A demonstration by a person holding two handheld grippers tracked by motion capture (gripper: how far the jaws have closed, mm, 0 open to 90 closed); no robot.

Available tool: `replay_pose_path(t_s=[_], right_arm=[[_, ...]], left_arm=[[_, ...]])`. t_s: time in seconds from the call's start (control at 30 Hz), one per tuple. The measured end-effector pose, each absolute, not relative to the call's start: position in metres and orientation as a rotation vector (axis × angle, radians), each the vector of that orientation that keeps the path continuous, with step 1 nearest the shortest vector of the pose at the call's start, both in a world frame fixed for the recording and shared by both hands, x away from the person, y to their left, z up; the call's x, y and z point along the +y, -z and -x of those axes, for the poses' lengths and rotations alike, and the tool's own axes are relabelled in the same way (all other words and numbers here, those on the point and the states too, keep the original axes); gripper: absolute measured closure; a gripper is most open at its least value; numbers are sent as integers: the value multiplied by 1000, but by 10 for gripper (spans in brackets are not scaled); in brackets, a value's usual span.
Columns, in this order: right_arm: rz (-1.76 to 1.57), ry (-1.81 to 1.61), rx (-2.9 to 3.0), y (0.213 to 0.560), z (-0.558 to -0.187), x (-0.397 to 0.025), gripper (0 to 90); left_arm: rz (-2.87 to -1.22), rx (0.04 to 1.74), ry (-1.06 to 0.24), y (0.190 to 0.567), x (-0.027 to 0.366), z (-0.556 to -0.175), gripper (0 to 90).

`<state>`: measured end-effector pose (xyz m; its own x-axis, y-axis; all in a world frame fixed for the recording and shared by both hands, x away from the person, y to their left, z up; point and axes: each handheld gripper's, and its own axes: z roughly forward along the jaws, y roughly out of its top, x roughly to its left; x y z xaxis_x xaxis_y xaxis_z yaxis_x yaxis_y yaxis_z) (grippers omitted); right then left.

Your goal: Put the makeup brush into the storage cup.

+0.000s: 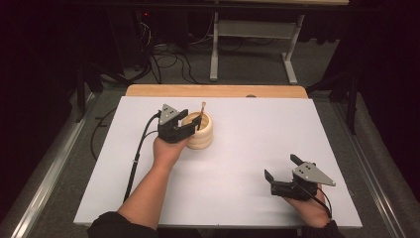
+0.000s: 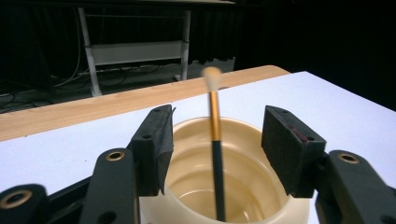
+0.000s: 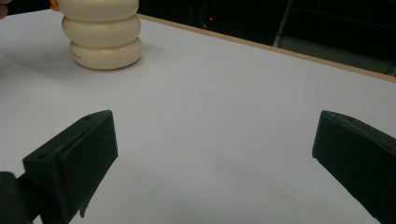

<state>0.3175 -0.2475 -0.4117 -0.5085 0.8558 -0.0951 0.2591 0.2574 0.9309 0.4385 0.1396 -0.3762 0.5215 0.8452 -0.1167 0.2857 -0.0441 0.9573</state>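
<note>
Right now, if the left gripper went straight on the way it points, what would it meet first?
The left gripper, open, would likely first meet the makeup brush standing in the cream ribbed cup; the cup's near rim lies just below, so depth is uncertain.

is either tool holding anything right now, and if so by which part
Nothing is held. The left tool is open, its jaws on either side of the brush standing in the cream holder, without touching it. The right tool is open over bare table.
</note>
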Motion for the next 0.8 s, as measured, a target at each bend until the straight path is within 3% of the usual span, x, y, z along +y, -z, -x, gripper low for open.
replay_pose_path(t_s=[0.57, 0.8], right_arm=[[-1003, -1305, 1861, 405, -315, -249, 9], [-1004, -1300, 1862, 405, -315, -249, 9]], left_arm=[[-1612, 971, -581, 373, 142, -435, 379], [-1638, 987, -563, 372, 144, -434, 291]])
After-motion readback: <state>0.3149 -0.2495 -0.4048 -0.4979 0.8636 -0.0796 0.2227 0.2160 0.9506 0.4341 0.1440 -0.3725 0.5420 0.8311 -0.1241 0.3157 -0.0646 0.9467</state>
